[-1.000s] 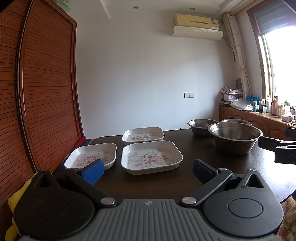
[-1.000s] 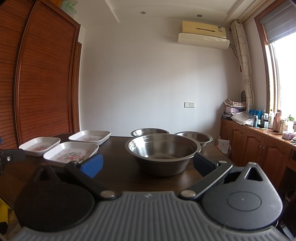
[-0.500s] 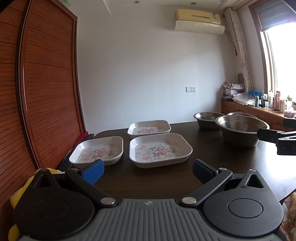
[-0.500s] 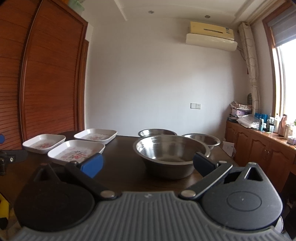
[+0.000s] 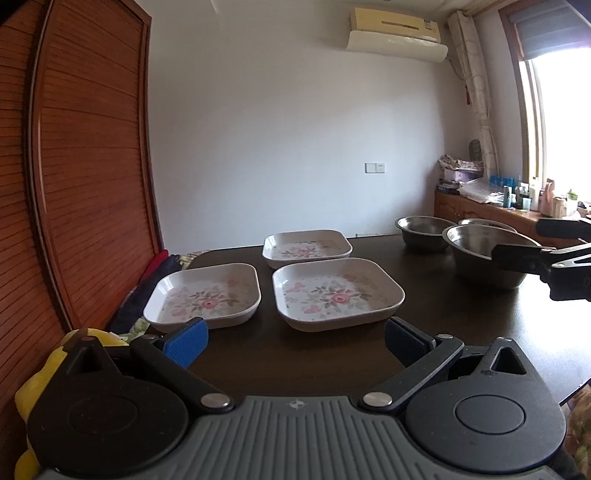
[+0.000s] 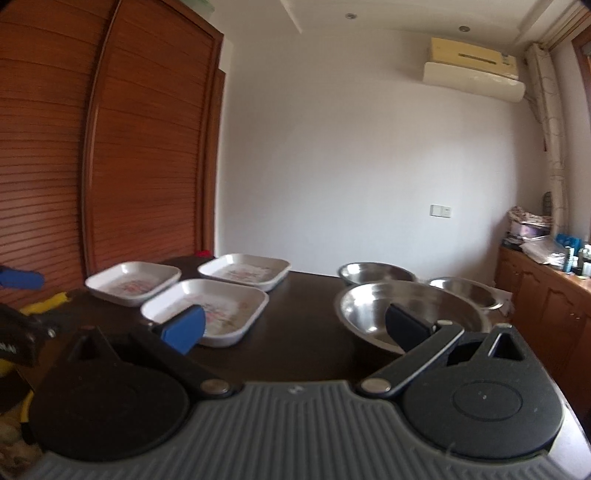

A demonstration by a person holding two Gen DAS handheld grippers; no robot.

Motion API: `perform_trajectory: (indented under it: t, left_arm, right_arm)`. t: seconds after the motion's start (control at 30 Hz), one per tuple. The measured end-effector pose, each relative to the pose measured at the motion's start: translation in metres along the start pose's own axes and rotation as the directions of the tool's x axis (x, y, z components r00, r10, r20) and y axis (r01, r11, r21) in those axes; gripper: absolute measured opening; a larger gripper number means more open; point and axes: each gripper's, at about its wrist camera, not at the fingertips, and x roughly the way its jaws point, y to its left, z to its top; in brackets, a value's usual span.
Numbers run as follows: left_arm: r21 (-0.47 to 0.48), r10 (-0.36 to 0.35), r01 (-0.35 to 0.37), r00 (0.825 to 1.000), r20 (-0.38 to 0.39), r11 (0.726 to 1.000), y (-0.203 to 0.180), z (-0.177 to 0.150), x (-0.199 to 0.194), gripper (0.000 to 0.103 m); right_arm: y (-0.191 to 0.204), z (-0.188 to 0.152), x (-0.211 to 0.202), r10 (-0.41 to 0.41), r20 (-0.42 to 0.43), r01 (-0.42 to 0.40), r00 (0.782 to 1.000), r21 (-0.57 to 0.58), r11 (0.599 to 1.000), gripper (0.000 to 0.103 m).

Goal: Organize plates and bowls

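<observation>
On the dark wooden surface (image 5: 461, 314) lie three white floral plates (image 5: 338, 293) in a group at the left, and three steel bowls (image 5: 484, 254) stand close together at the right. Nothing is stacked yet. Both the left hand-held gripper (image 5: 295, 336) and the right hand-held gripper (image 6: 293, 323) have their jaws wide apart and carry nothing. The right one is just in front of the biggest bowl (image 6: 413, 310). I think the thin, smooth rim can slip from the pads, or a push can knock this bowl against its neighbours. Around the surface I see a slatted wooden door (image 5: 88, 177), a white wall with an air conditioner (image 5: 397, 35), and a low cabinet (image 6: 546, 306) under the window.
</observation>
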Motion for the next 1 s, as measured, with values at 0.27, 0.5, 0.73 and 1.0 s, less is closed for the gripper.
perform_trajectory:
  t: [0.27,0.5,0.73,1.0]
  left_arm:
    - [-0.004,-0.049,0.049,0.999,-0.02,0.999,0.019,0.012,0.013,0.103]
    - [0.028,-0.081,0.082,0.996,-0.035,0.996,0.026,0.027,0.027,0.103]
    - [0.029,-0.112,0.114,0.992,-0.06,0.993,0.026,0.036,0.043,0.081]
    - [0.038,-0.11,0.114,0.99,-0.092,0.993,0.03,0.052,0.078,0.074]
  right_arm:
    - [0.019,0.015,0.018,0.063,-0.022,-0.064,0.998,-0.061,0.996,0.103]
    - [0.028,0.025,0.037,0.127,-0.08,-0.131,0.989,-0.045,0.99,0.088]
    - [0.041,0.035,0.067,0.172,-0.132,-0.178,0.976,-0.031,0.984,0.075]
    - [0.043,0.034,0.112,0.165,-0.225,-0.173,0.96,-0.014,0.985,0.056]
